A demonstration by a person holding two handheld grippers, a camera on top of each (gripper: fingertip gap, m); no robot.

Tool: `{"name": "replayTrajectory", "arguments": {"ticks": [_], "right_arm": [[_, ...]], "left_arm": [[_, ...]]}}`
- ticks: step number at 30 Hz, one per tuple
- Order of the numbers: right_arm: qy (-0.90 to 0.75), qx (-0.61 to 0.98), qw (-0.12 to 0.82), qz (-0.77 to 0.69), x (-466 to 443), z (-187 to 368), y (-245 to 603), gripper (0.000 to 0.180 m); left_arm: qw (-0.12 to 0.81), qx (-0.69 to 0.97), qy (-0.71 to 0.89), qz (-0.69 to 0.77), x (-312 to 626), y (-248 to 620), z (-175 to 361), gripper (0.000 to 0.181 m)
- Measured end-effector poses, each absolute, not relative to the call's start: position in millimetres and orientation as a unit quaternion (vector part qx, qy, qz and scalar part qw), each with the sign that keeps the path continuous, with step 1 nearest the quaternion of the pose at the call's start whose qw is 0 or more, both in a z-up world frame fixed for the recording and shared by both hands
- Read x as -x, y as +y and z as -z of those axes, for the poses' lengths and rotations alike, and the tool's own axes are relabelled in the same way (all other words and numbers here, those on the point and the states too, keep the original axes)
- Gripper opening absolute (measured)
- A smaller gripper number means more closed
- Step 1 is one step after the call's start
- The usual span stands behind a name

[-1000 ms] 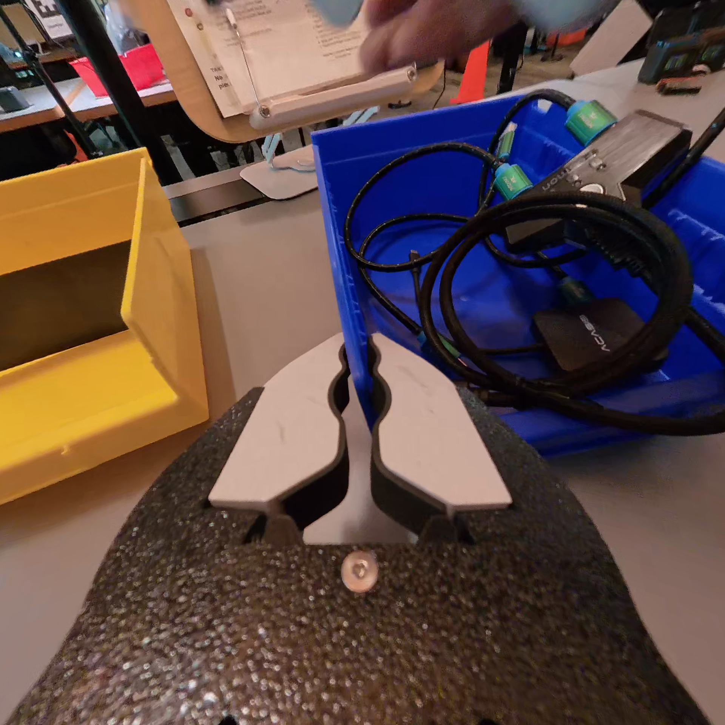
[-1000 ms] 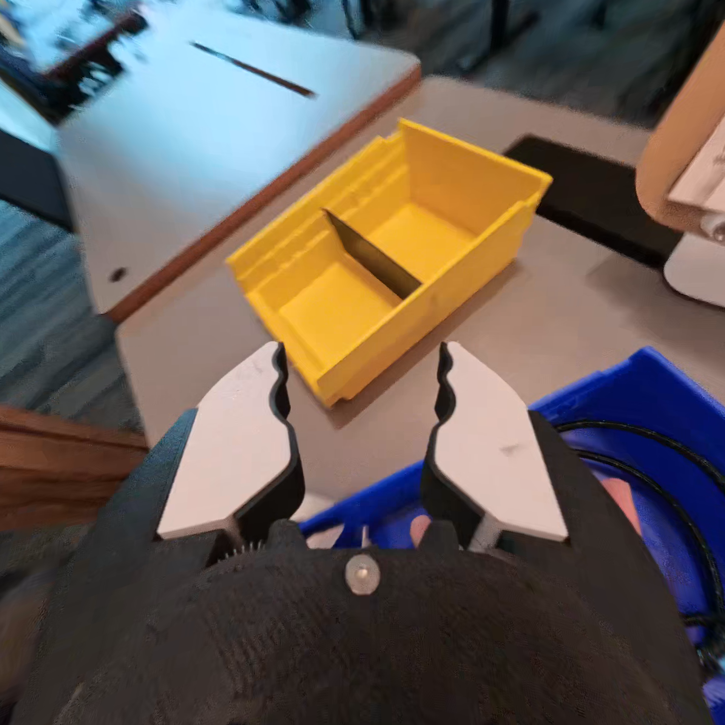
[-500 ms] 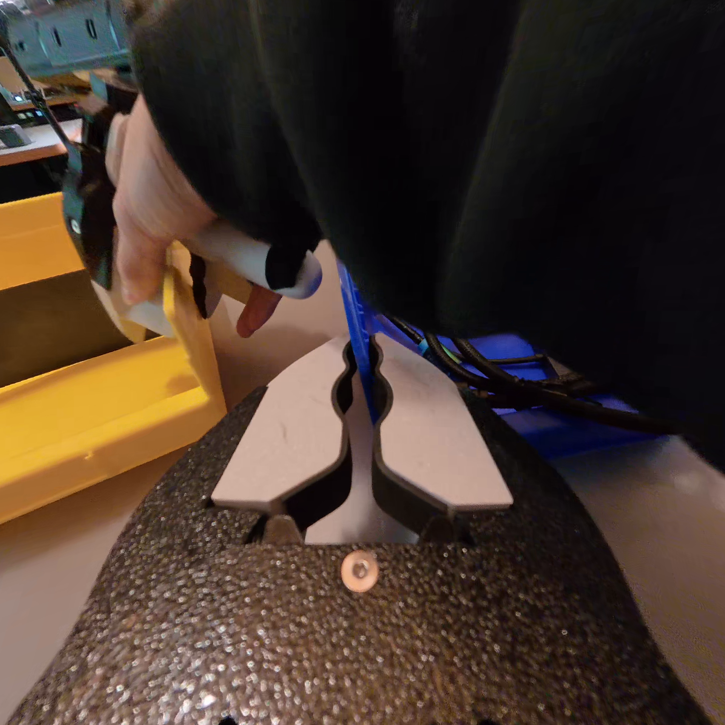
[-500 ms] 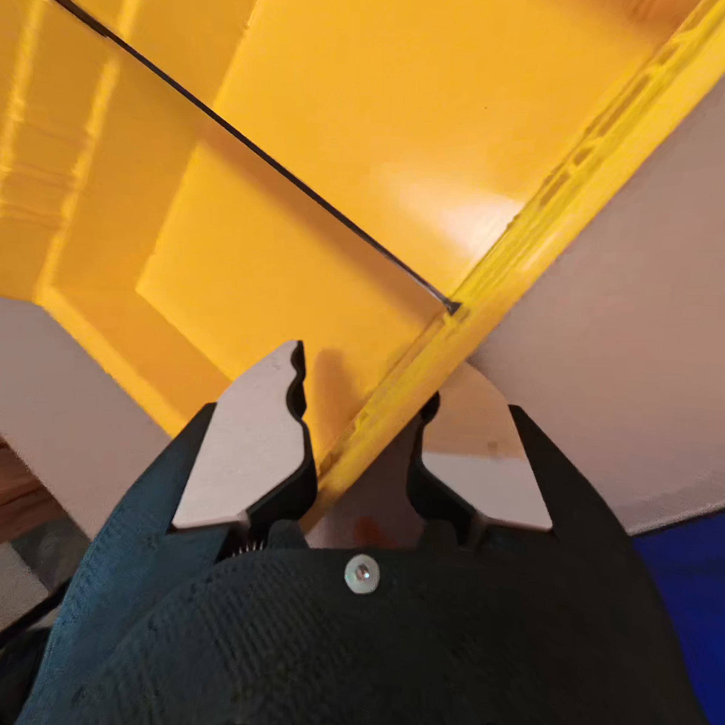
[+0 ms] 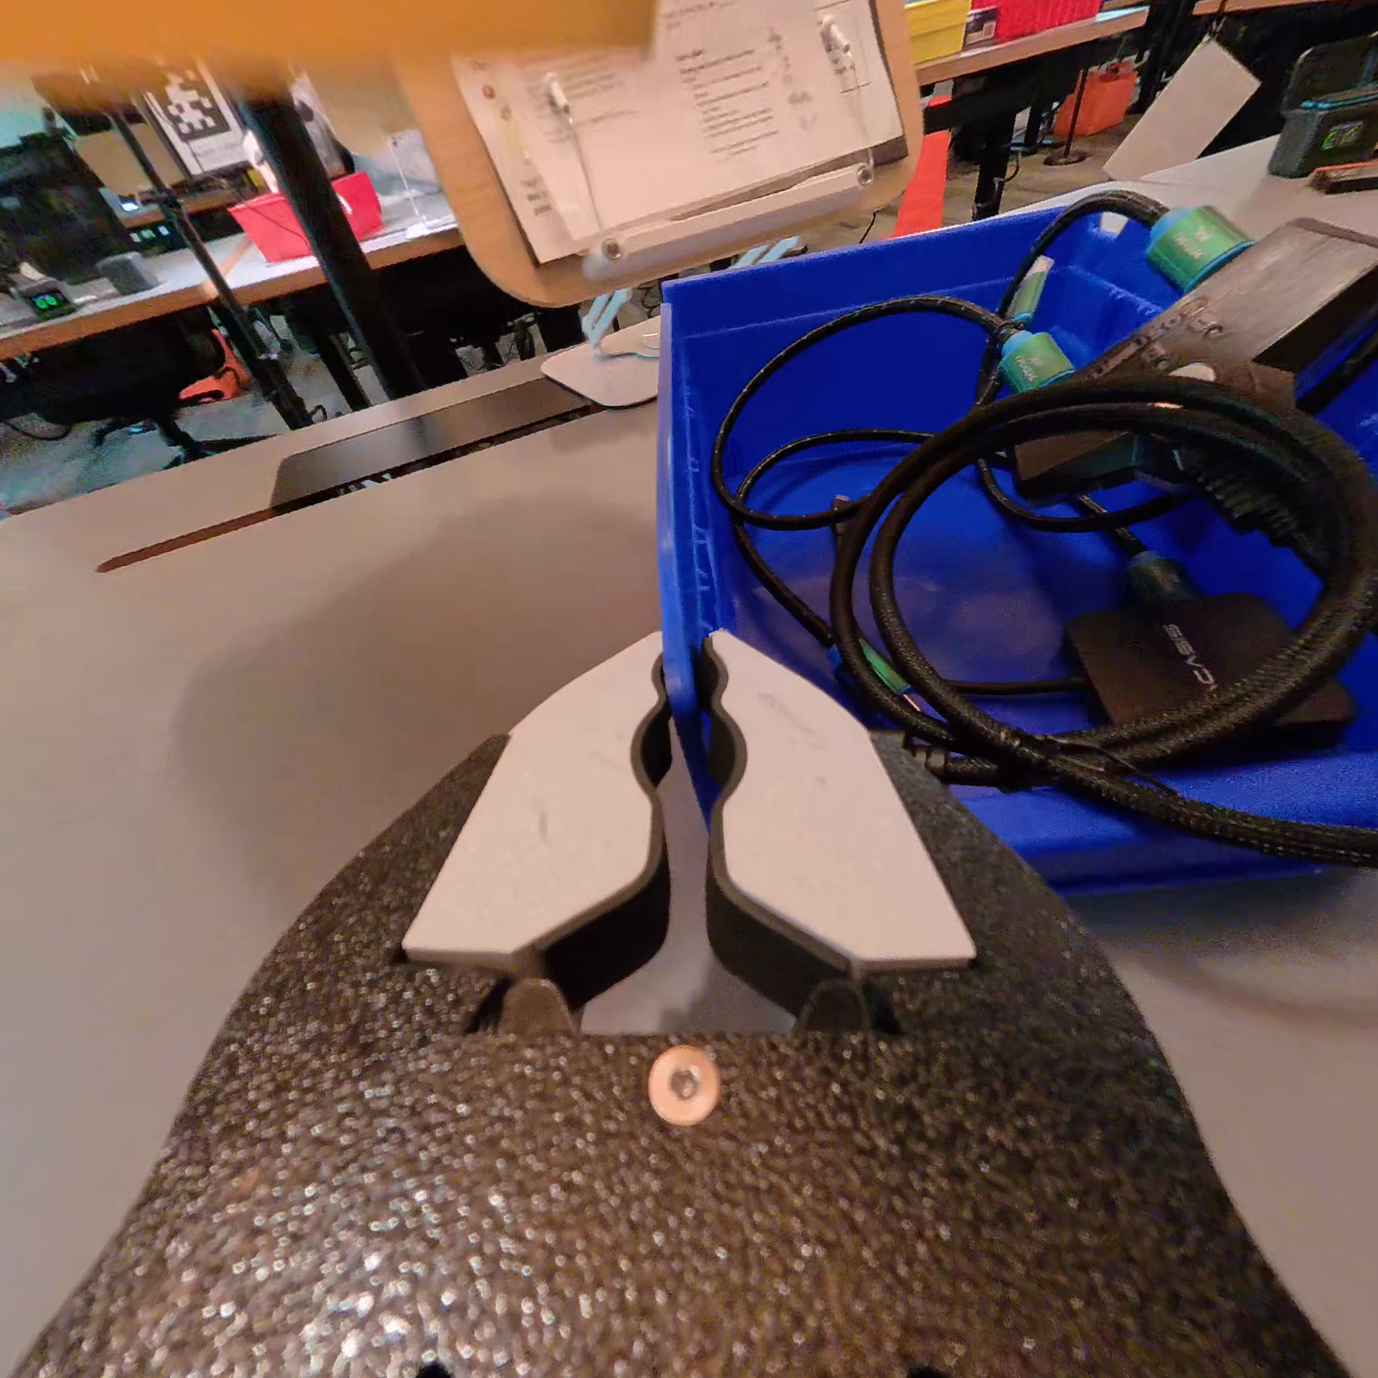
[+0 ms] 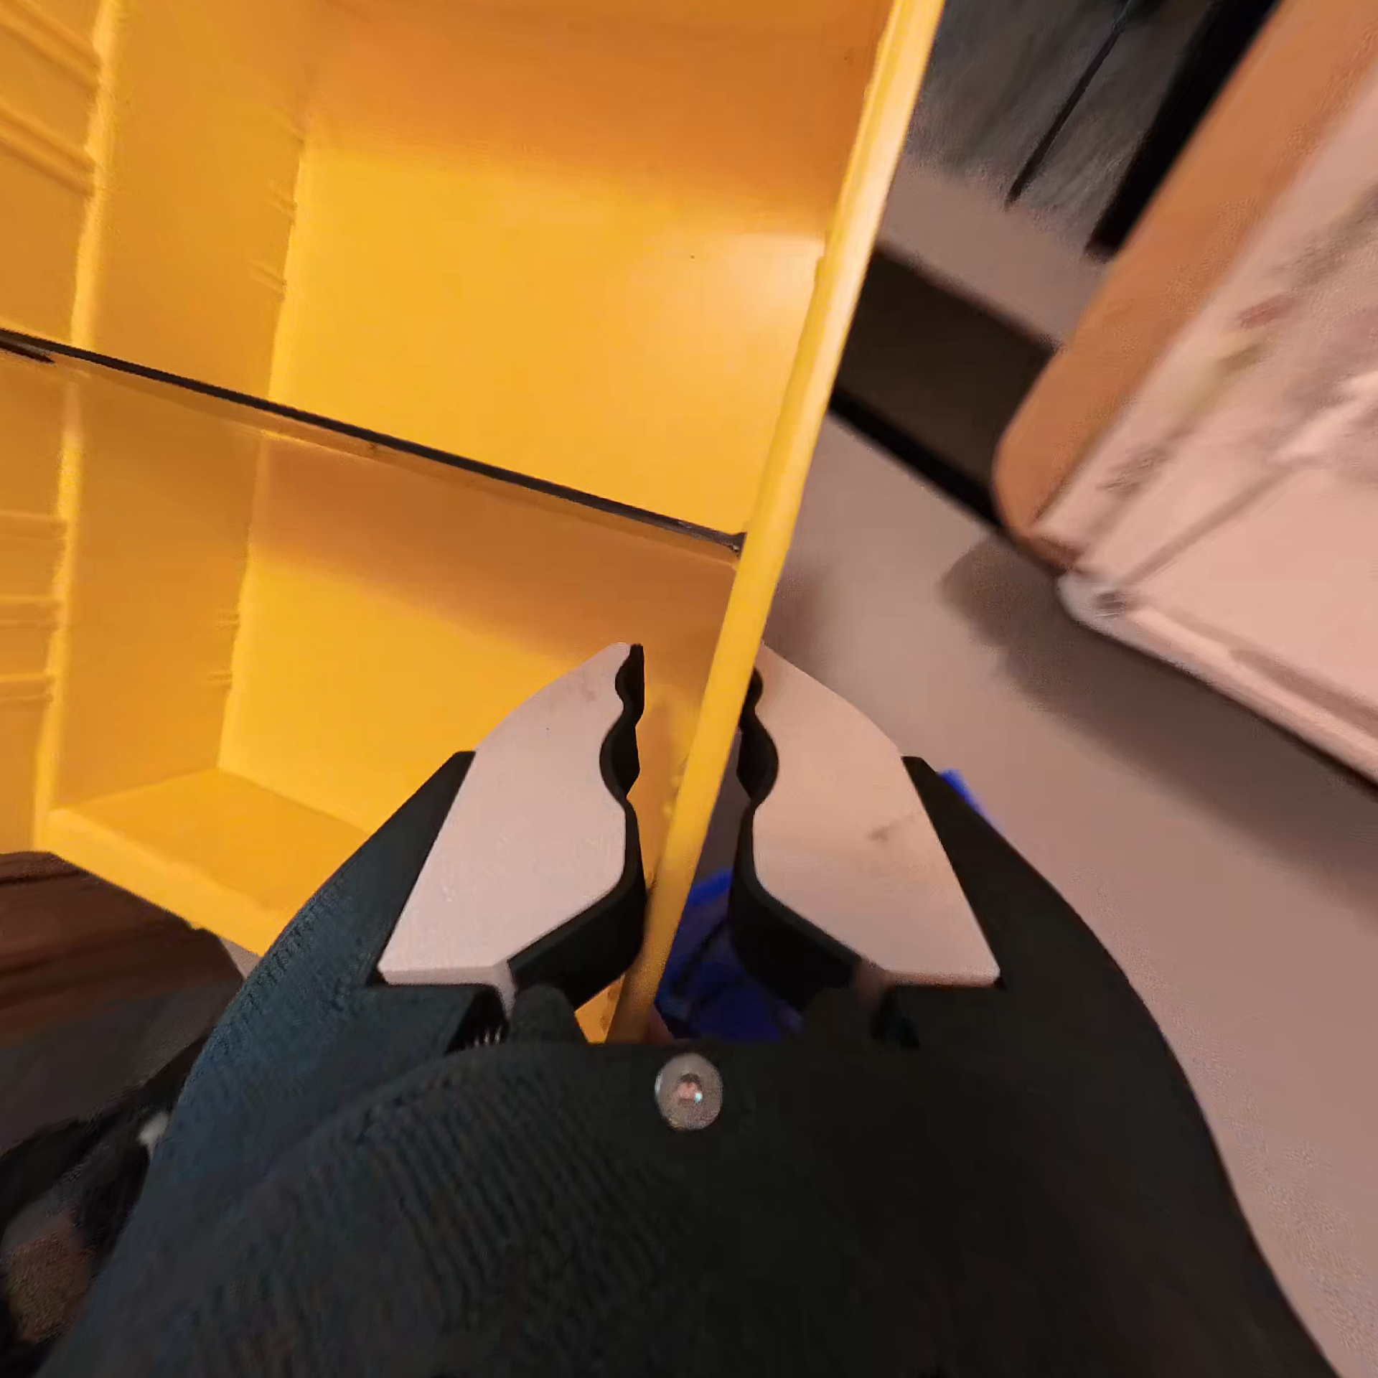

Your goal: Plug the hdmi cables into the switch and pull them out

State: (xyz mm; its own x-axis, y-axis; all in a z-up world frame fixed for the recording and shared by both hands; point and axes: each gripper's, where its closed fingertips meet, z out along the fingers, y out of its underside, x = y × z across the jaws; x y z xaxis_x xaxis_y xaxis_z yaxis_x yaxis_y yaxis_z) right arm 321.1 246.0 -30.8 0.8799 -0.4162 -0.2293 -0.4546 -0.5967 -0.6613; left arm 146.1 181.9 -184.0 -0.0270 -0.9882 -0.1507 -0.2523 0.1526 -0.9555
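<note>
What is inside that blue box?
The blue bin holds coiled black cables with green-ended plugs, a dark switch box and a flat black device. The tangle hides whatever lies beneath.

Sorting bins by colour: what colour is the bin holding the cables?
Blue bin, clearest in the left wrist view.

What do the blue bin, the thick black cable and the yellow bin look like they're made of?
Blue bin: likely moulded plastic, smooth with a soft sheen. Thick black cable: woven braid sleeve, matte and textured. Yellow bin: probably plastic too, glossy, thin-walled, with a dark divider.
</note>
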Motion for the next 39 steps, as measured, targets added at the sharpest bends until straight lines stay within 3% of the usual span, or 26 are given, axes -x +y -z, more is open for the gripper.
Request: {"name": "replayTrajectory", "arguments": {"ticks": [4, 8, 14, 20, 28, 39], "right_arm": [[0.241, 0.864, 0.441, 0.031, -359, -38, 157, 0.018], [0.283, 0.857, 0.428, 0.051, -387, -36, 38, 0.015], [0.366, 0.853, 0.365, 0.073, -399, 48, -130, 0.018], [0.433, 0.850, 0.298, 0.038, -393, 157, -240, 0.021], [0.489, 0.828, 0.274, 0.026, -411, 224, -295, 0.022], [0.448, 0.855, 0.240, 0.103, -440, 229, -301, 0.024]], "left_arm": [[0.469, 0.531, 0.590, 0.387, -144, 207, 184, 0.005], [0.463, 0.565, 0.560, 0.391, -137, 247, 184, 0.005], [0.471, 0.613, 0.506, 0.383, -118, 309, 184, 0.004], [0.495, 0.642, 0.469, 0.352, -106, 365, 184, 0.005], [0.504, 0.661, 0.458, 0.316, -122, 429, 185, 0.008], [0.503, 0.681, 0.440, 0.299, -147, 475, 186, 0.009]]}}
